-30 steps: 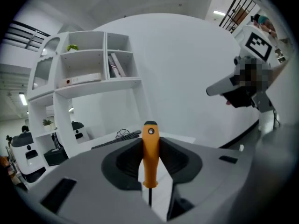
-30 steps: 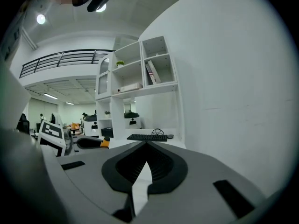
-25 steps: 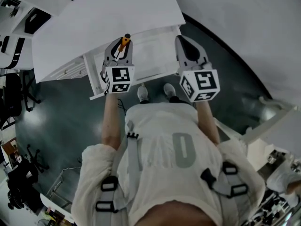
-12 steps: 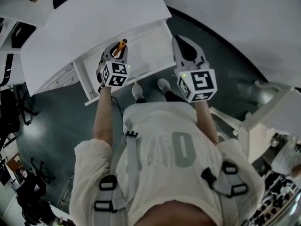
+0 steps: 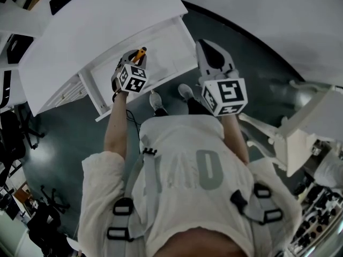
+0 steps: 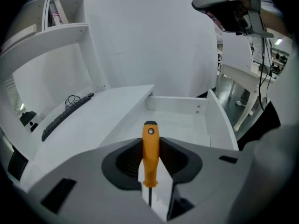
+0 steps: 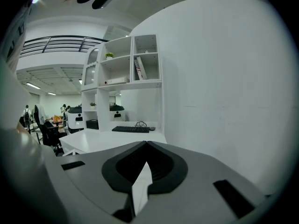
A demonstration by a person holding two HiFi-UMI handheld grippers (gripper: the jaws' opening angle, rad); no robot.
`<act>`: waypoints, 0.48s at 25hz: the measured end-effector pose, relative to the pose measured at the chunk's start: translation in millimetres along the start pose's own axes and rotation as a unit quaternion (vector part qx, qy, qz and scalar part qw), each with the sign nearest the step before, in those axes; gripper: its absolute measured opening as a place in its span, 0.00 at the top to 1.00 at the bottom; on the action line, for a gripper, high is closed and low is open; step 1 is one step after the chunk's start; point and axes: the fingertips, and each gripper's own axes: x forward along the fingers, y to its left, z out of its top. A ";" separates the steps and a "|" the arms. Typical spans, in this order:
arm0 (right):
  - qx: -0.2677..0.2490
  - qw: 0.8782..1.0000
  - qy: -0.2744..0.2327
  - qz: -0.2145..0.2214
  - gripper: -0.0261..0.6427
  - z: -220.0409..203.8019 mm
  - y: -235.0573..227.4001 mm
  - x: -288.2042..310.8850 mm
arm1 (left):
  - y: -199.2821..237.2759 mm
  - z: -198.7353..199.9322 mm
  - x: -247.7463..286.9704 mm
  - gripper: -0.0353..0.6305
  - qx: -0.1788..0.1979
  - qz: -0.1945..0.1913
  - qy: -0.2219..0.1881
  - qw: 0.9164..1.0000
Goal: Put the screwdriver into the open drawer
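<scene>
We see the left gripper (image 5: 134,60) clamped on the orange-handled, thin-shafted screwdriver (image 6: 150,148), whose long axis runs along the jaws, handle end foremost. The open white drawer (image 6: 180,104) lies ahead and below, probably already under the handle, though its height is hard to judge. The right gripper (image 7: 145,146), off beside the drawer, has its jaws together on nothing.

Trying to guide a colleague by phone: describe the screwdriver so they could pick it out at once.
Find the big white desk and the open drawer pulled out from under it. At that drawer, the left tongs pinch a screwdriver, its handle sticking forward past them. Its orange handle stands out against the white drawer and grey tongs.
</scene>
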 end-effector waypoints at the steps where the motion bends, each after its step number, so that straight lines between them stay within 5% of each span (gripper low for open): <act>1: 0.003 1.000 0.002 -0.002 0.96 -1.8 -1.2 -1.9 | -4.0 -3.0 2.1 0.78 0.002 -0.006 0.006 1.000; 12: 0.016 1.000 0.016 -0.019 0.96 -16.2 -8.0 -9.8 | -25.7 -31.1 29.7 0.78 0.012 -0.056 0.068 0.996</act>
